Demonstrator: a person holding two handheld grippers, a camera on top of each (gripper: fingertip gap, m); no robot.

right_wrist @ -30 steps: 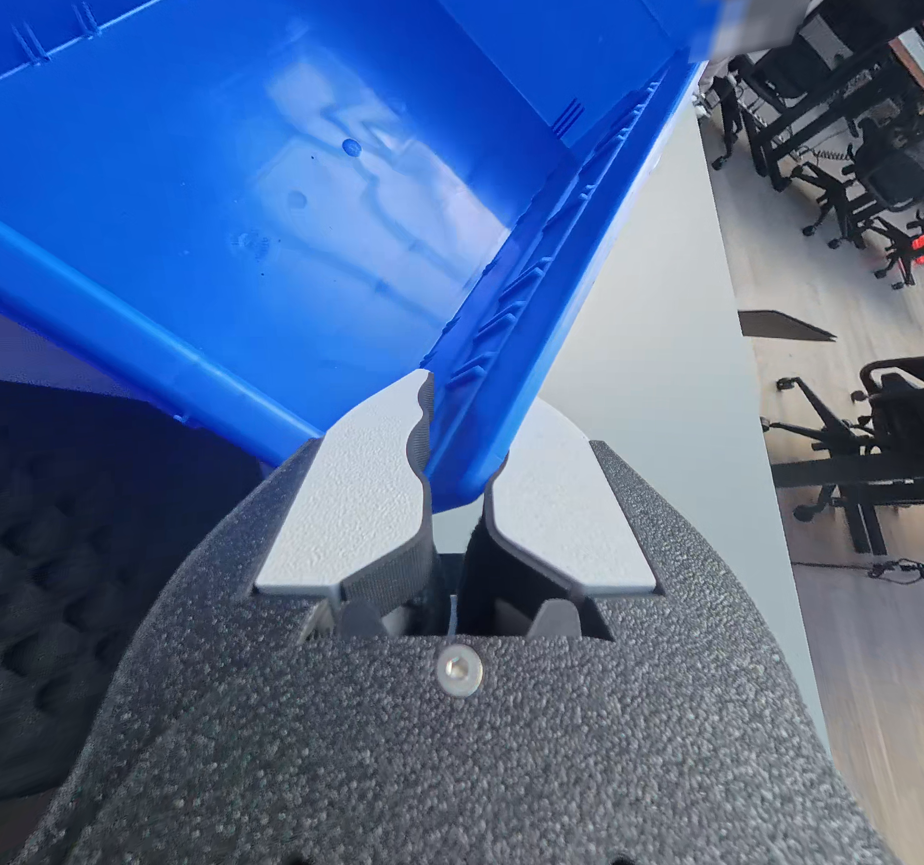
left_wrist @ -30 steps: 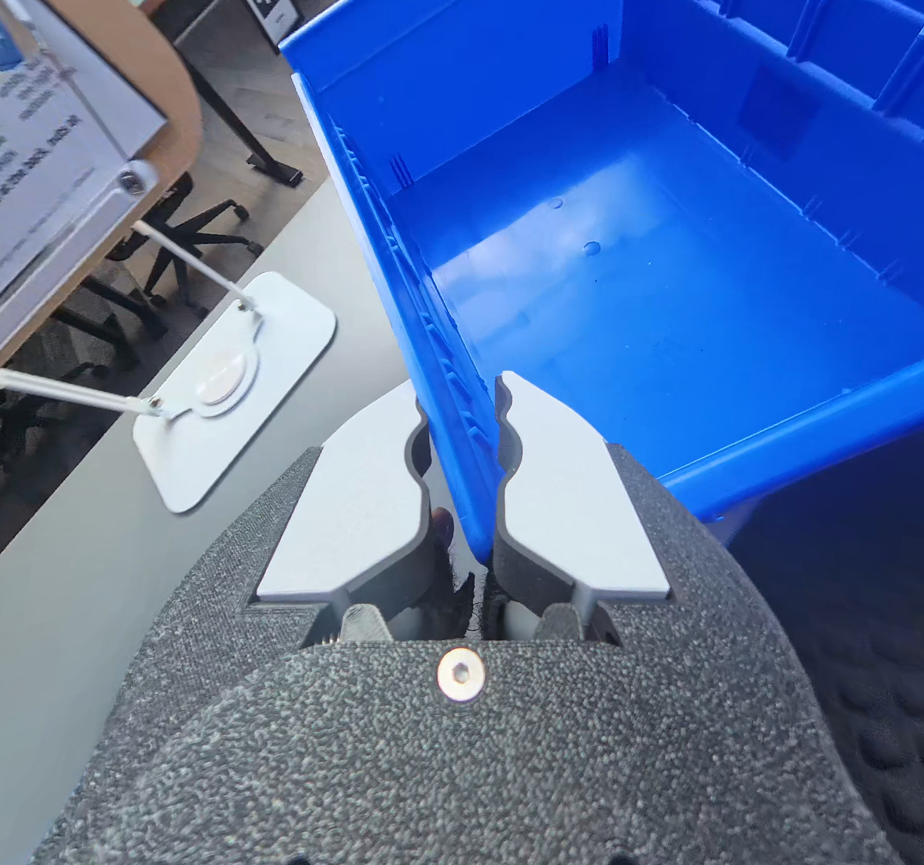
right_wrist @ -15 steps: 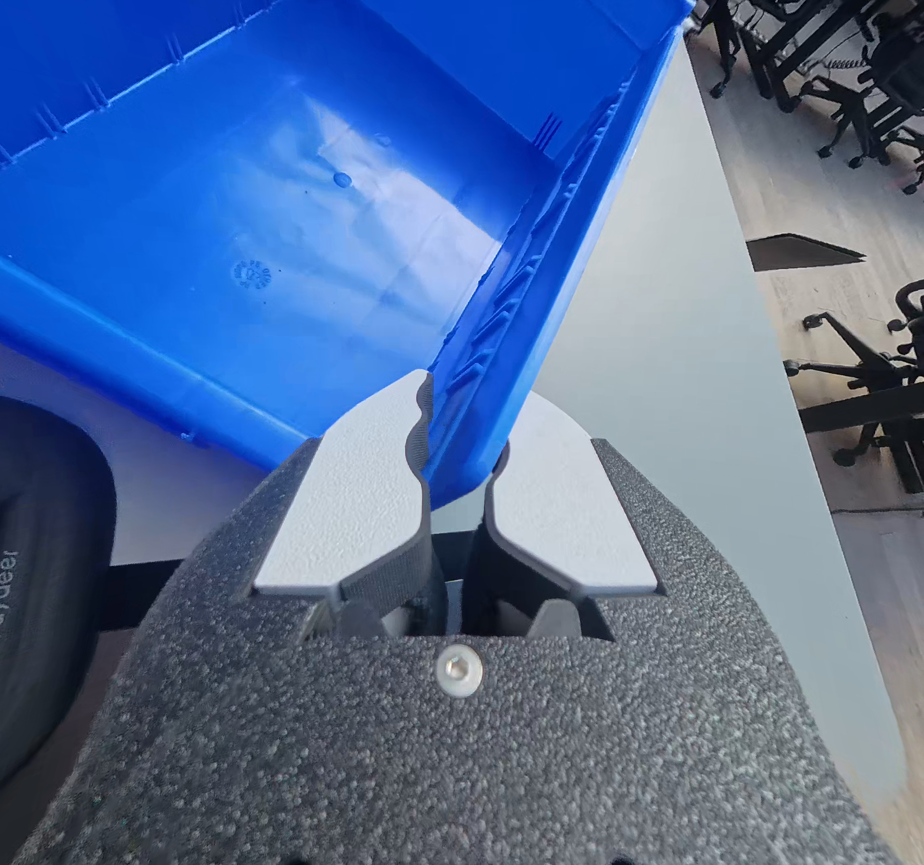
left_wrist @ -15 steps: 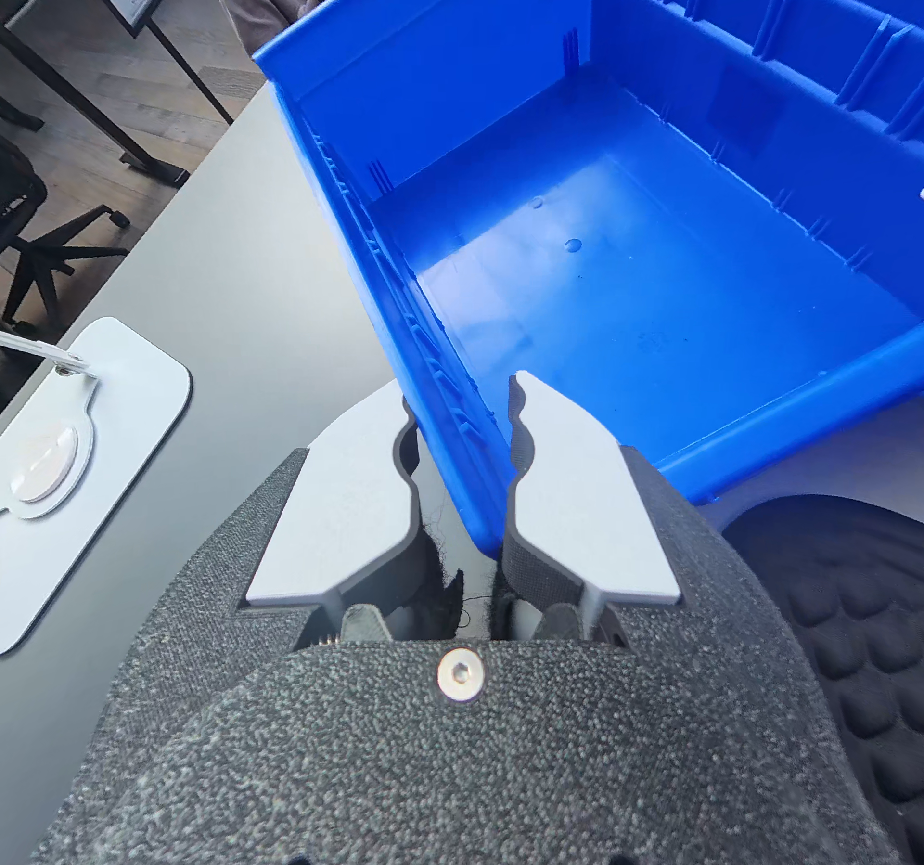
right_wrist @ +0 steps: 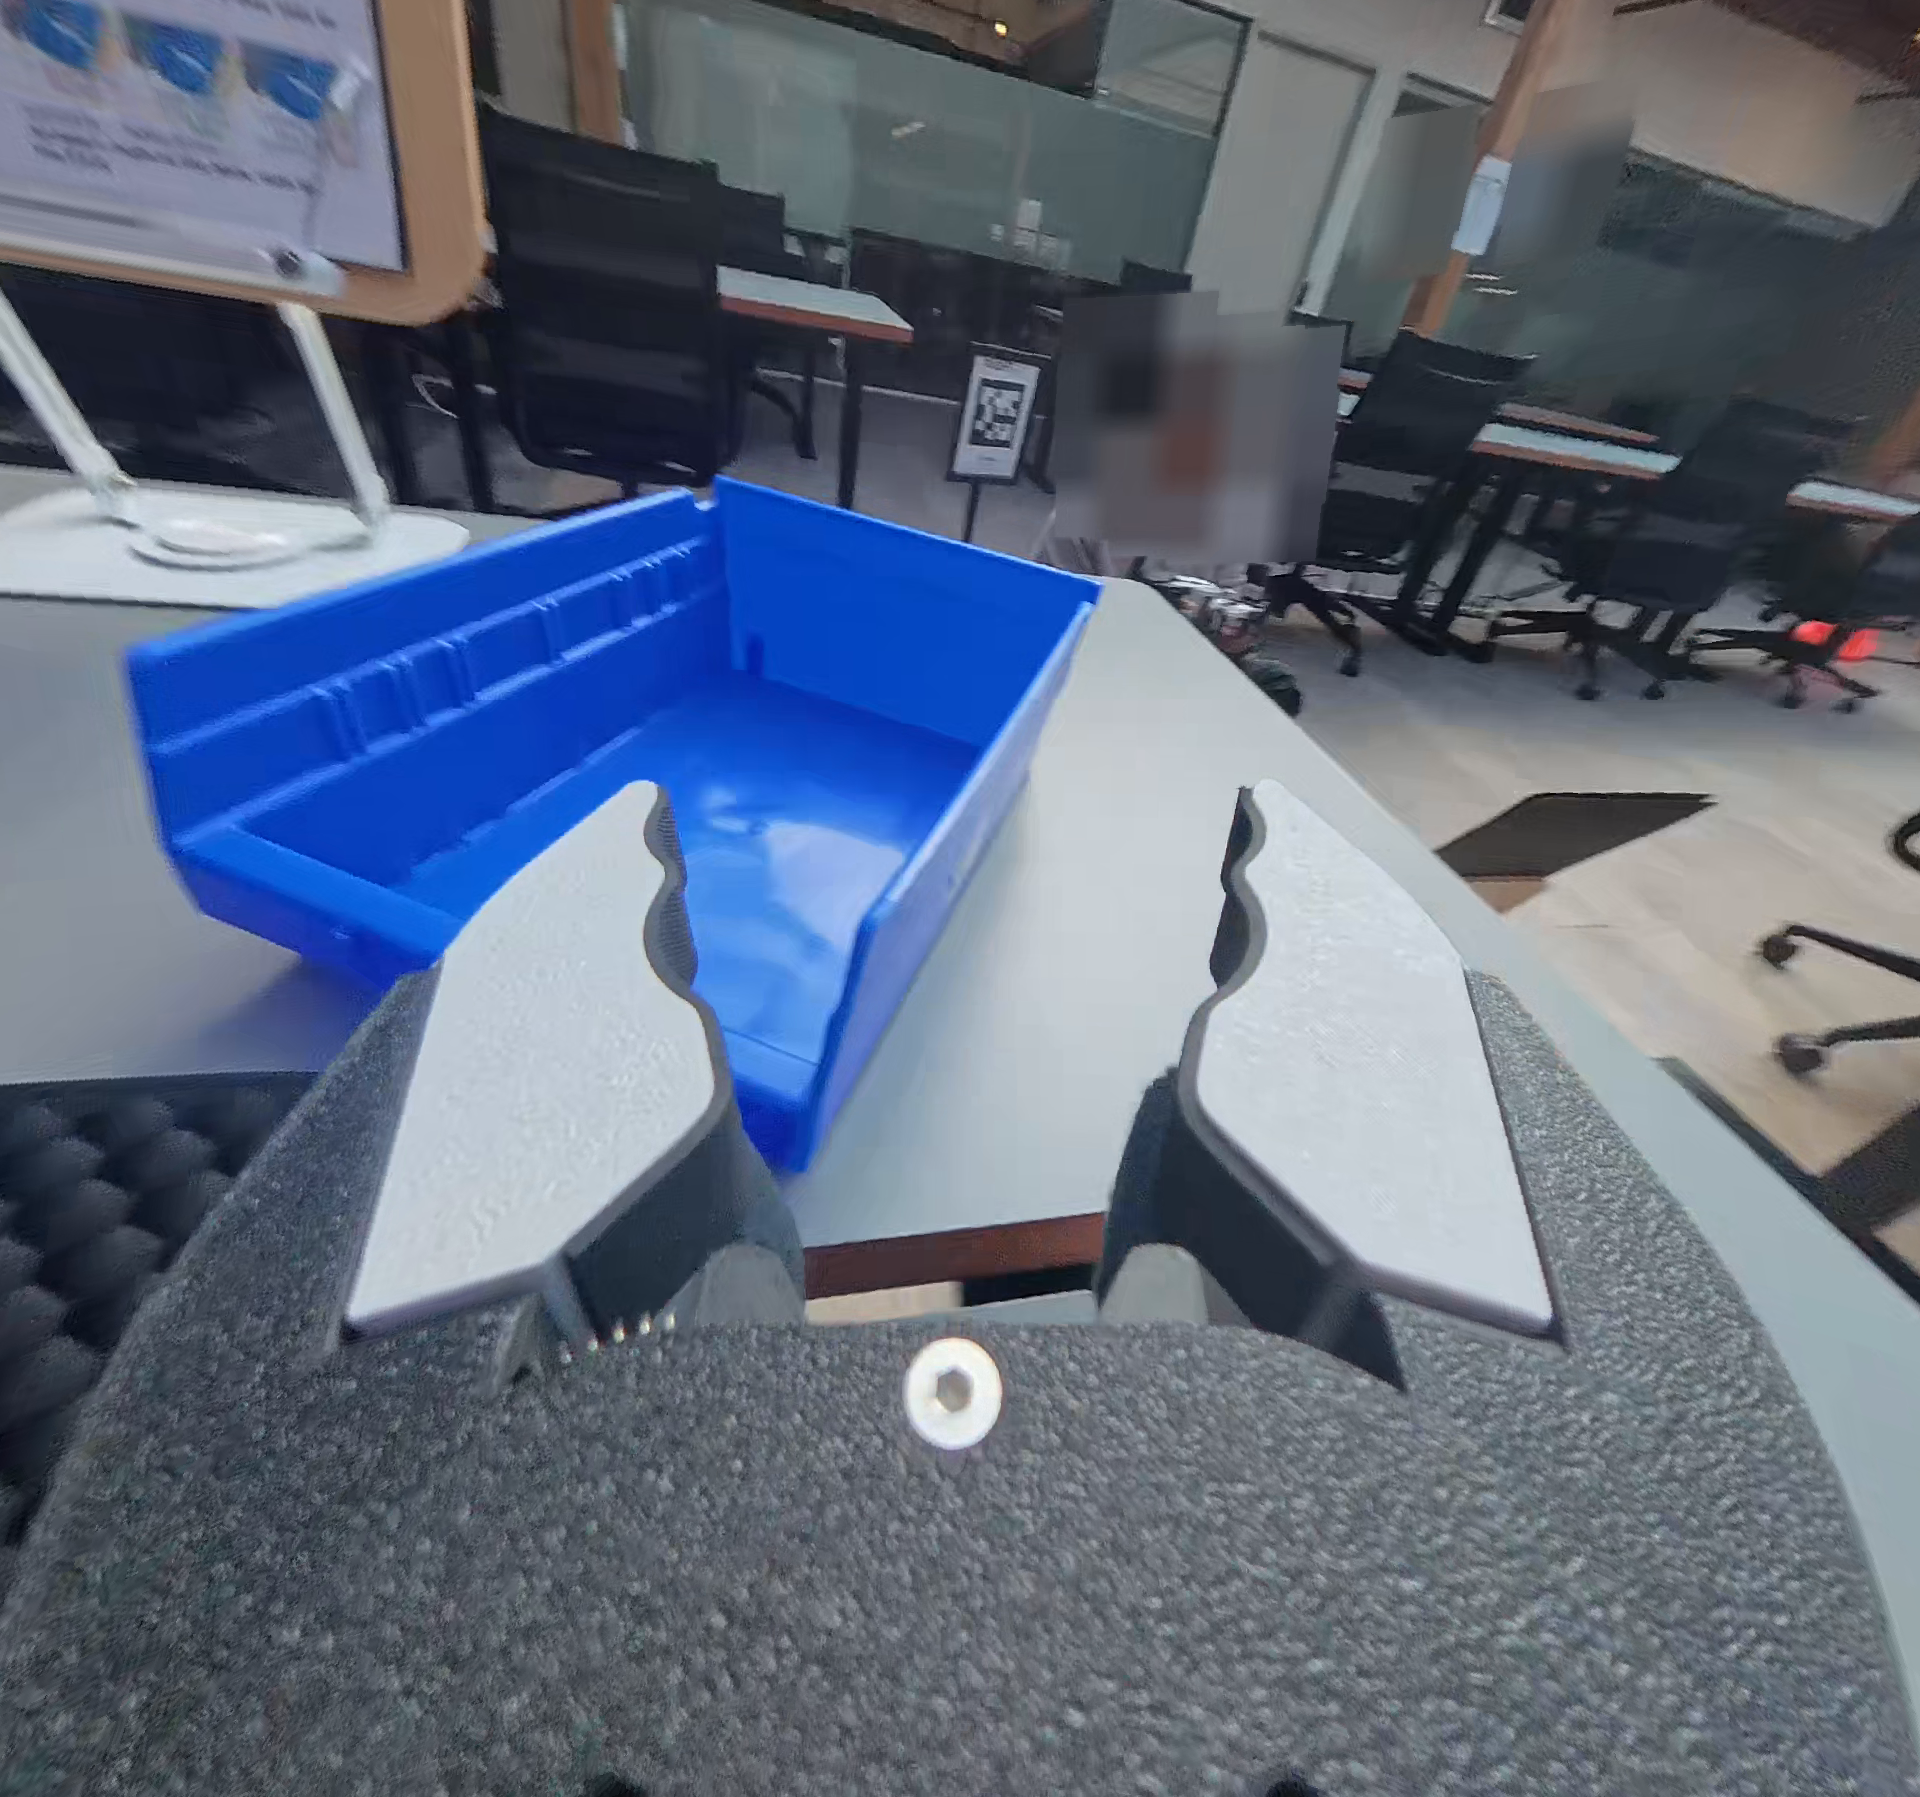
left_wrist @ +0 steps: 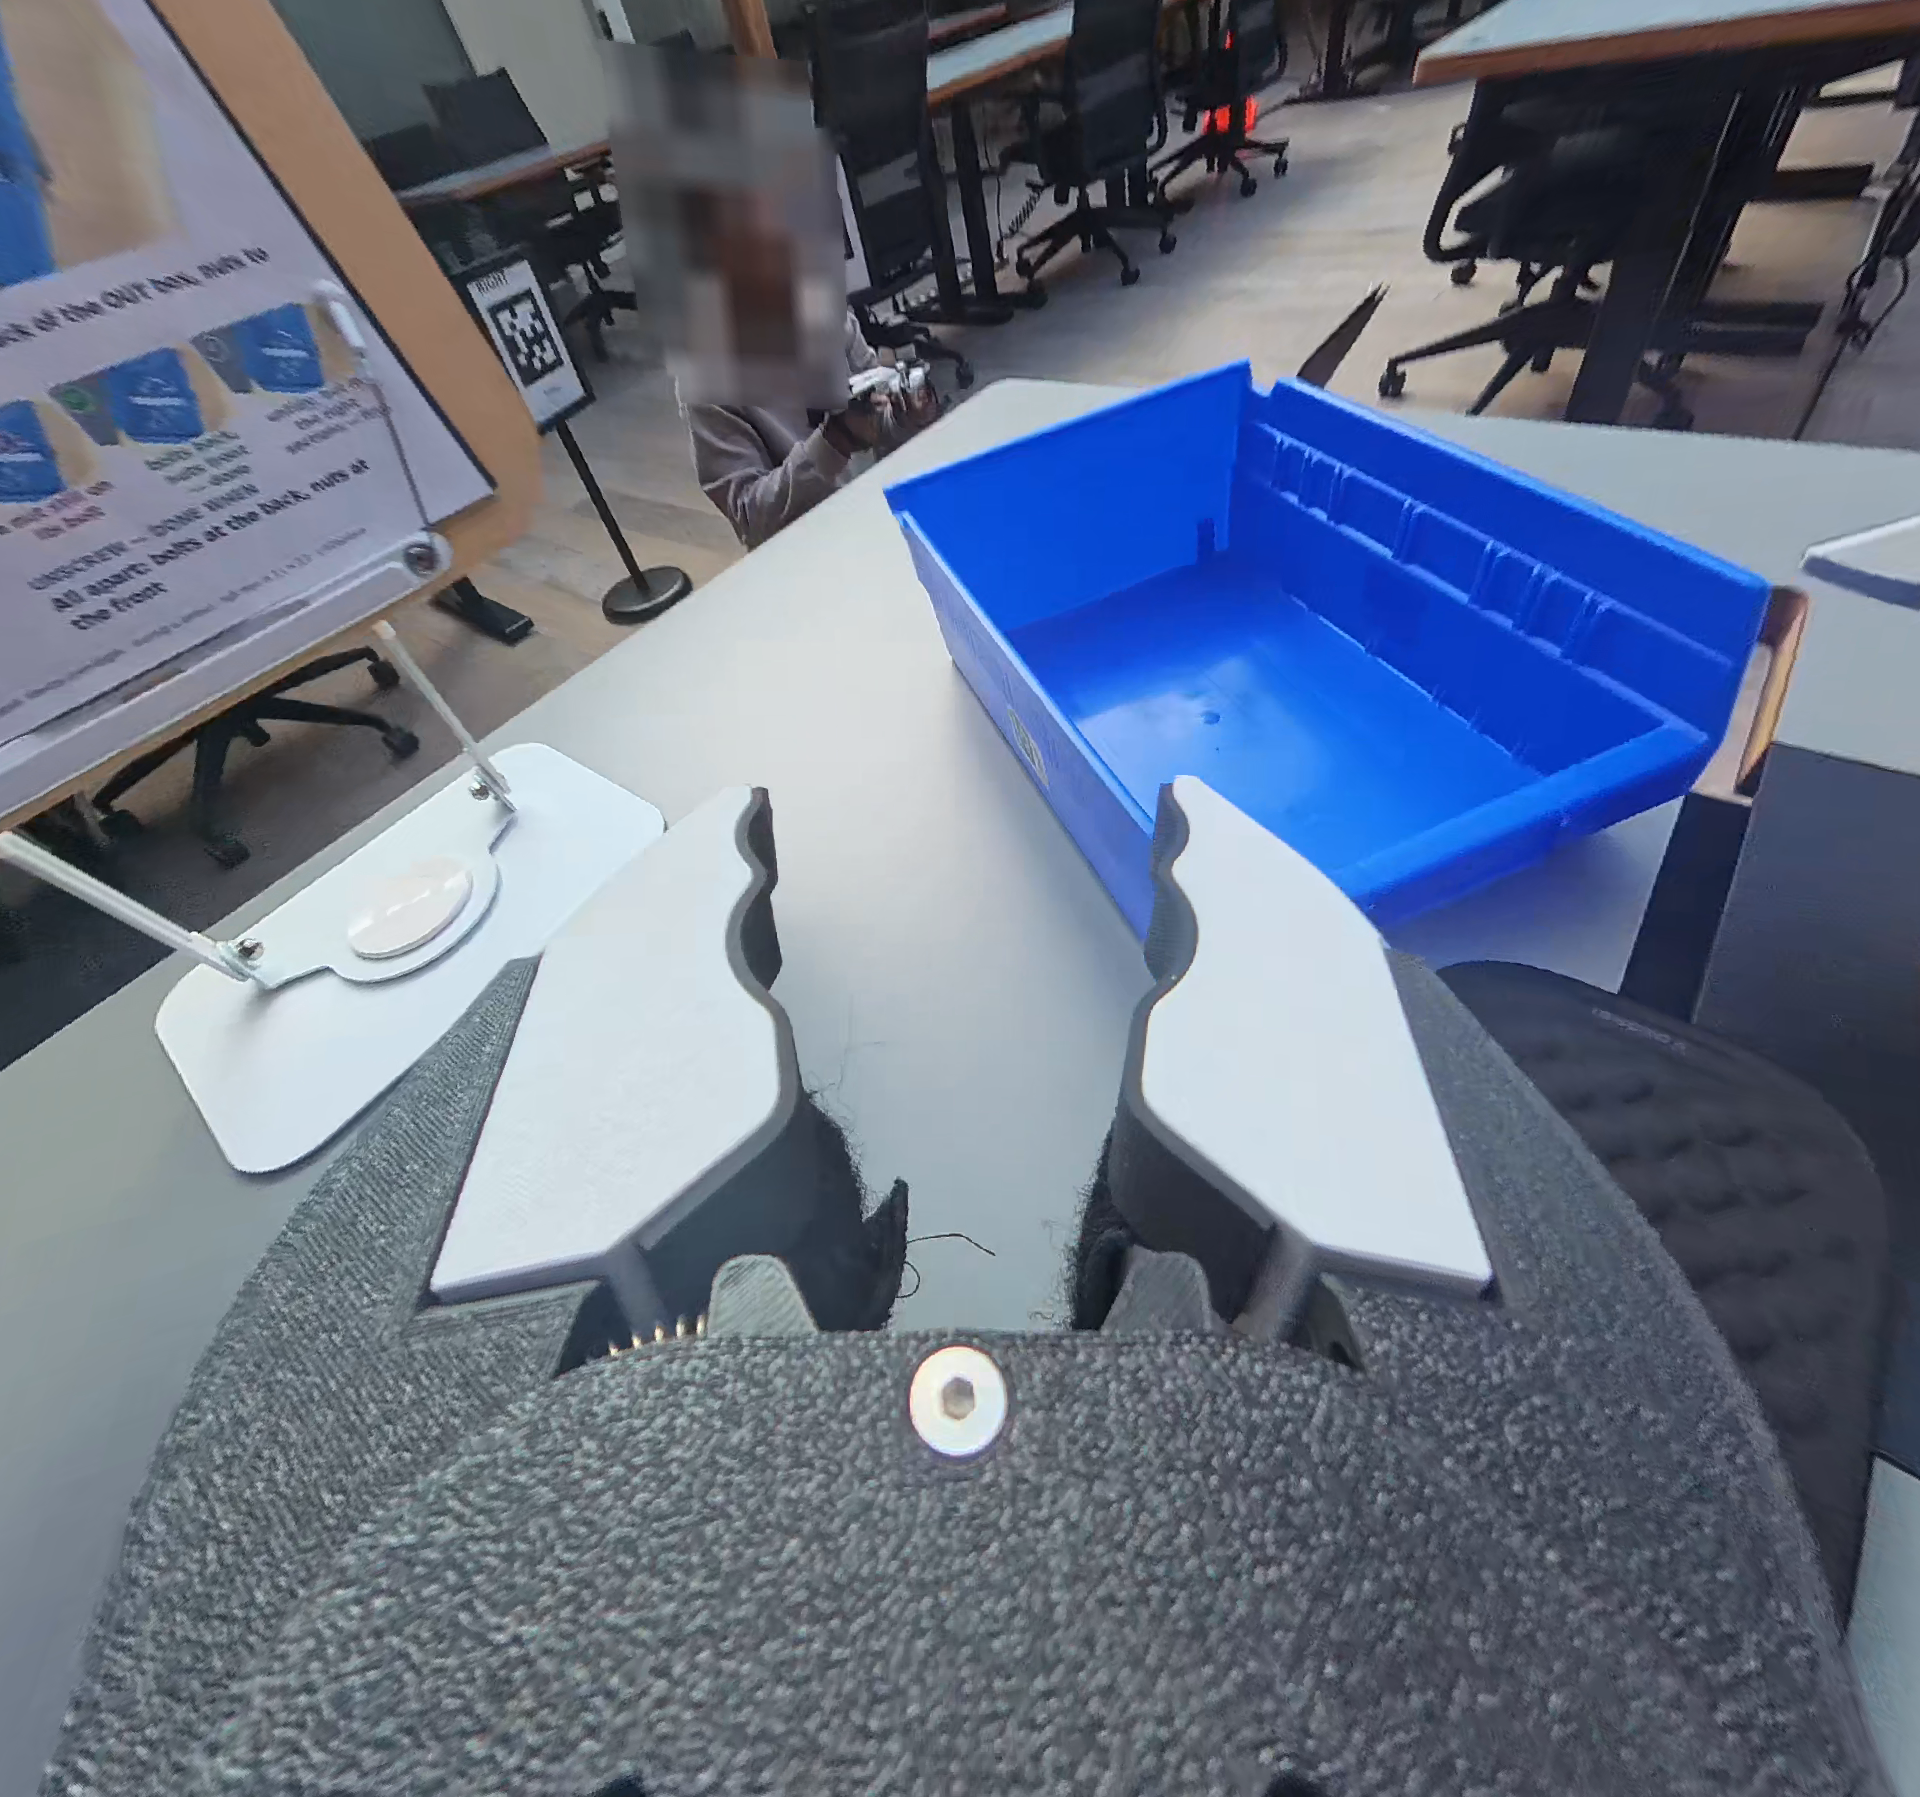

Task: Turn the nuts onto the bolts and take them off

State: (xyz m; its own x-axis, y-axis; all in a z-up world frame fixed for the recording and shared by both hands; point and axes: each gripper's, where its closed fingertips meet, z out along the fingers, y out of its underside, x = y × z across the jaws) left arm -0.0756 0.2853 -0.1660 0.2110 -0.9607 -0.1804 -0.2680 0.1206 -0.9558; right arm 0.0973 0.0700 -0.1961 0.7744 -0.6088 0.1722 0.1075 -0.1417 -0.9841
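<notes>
An empty blue plastic bin [left_wrist: 1299, 708] rests flat on the grey table [left_wrist: 831, 687]; it also shows in the right wrist view [right_wrist: 665, 760]. No nuts or bolts are in view. My left gripper [left_wrist: 961, 874] is open with nothing between its fingers, drawn back from the bin's left wall. My right gripper [right_wrist: 951, 874] is wide open with nothing between its fingers, drawn back from the bin's right wall; the wall's near corner lies below and in front of the jaws, untouched.
A white stand base [left_wrist: 384, 926] holding an instruction board [left_wrist: 208, 376] stands at the left of the table. A black textured pad [left_wrist: 1714, 1176] lies near the front edge. A person sits beyond the table's far edge. Chairs and desks fill the room behind.
Both grippers were shut on the bin's side walls and held it tilted. Both have let go, opened wide and drawn back and up; the bin now lies flat on the table.
</notes>
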